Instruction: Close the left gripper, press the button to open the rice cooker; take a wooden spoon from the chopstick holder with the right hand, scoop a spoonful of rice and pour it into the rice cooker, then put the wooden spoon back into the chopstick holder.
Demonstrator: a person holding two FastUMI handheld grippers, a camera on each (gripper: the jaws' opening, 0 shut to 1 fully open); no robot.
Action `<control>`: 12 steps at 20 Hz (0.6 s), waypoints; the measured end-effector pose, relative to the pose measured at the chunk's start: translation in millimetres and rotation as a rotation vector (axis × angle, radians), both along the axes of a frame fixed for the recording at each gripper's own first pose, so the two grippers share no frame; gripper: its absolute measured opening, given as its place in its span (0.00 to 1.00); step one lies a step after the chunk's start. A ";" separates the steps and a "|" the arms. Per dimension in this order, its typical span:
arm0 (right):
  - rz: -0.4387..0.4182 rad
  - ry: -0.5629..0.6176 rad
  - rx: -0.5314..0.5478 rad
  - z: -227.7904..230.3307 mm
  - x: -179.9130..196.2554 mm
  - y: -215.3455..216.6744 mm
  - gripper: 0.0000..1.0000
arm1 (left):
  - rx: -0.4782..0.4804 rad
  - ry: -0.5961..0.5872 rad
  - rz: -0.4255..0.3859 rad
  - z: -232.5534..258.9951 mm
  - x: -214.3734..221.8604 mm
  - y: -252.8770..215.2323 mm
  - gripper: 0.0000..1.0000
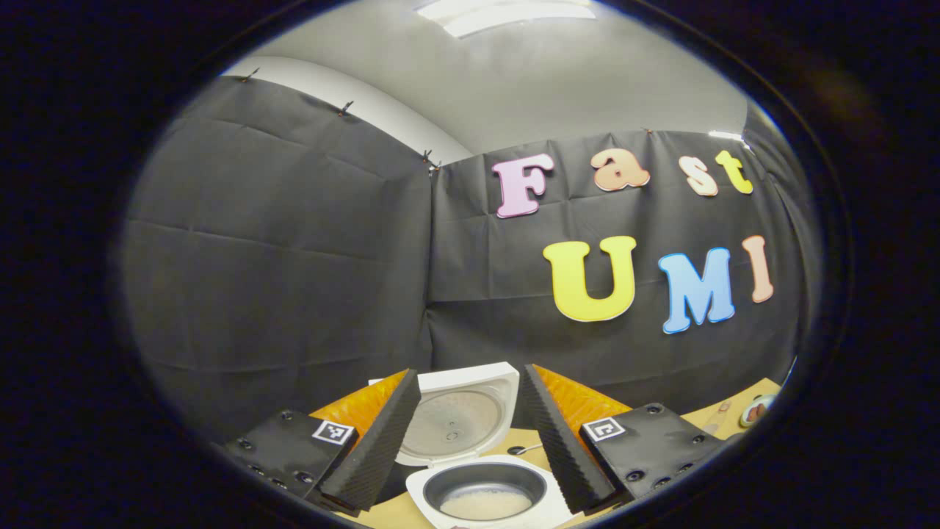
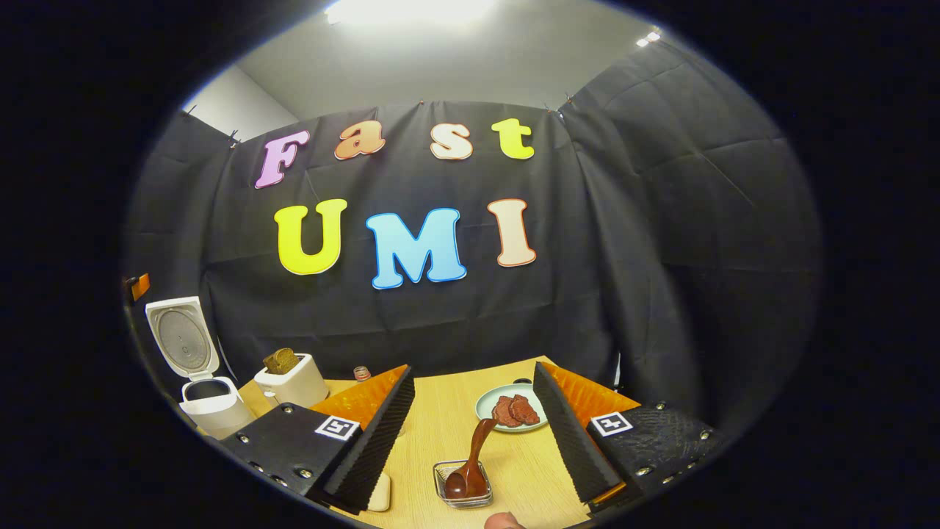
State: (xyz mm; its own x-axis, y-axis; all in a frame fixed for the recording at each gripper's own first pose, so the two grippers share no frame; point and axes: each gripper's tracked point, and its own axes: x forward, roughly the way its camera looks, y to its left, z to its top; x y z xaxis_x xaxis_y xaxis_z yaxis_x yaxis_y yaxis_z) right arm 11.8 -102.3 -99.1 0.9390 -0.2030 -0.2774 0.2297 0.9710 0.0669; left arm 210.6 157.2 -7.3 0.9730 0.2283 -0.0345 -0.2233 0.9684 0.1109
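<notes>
Rice cooker [image 1: 481,470] lid up, rice in pot, at 6 o'clock between left claw [image 1: 464,441] fingers, spread wide, empty. Right claw [image 2: 470,433] wide open, empty; wooden spoon [image 2: 472,459] at 6 o'clock, bowl down in chopstick holder [image 2: 464,485] on counter [image 2: 440,419], handle free for grasp

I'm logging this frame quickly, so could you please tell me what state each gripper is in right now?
Left gripper: open, holding nothing, above the open white rice cooker.
Right gripper: open, holding nothing; the brown wooden spoon stands ahead, untouched.
</notes>
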 end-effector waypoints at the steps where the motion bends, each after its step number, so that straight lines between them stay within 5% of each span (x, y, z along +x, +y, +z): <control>1: -0.004 -0.005 -0.019 3.0 -2.7 1.1 0.99 | -0.006 -0.006 0.002 2.6 12.0 5.2 0.99; 12: -0.012 -0.020 -0.163 24.4 -27.3 33.5 0.98 | -0.075 0.095 0.056 -27.0 144.6 65.6 0.99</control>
State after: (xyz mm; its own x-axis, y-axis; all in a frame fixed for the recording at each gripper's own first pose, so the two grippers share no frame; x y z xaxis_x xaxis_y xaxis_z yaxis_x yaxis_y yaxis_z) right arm -15.5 -68.9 -74.7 0.9415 -0.2546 -0.2208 0.2411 0.9666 -0.0865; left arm 355.3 222.8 -34.3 0.9502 0.2758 -0.1450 -0.2695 0.9610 0.0620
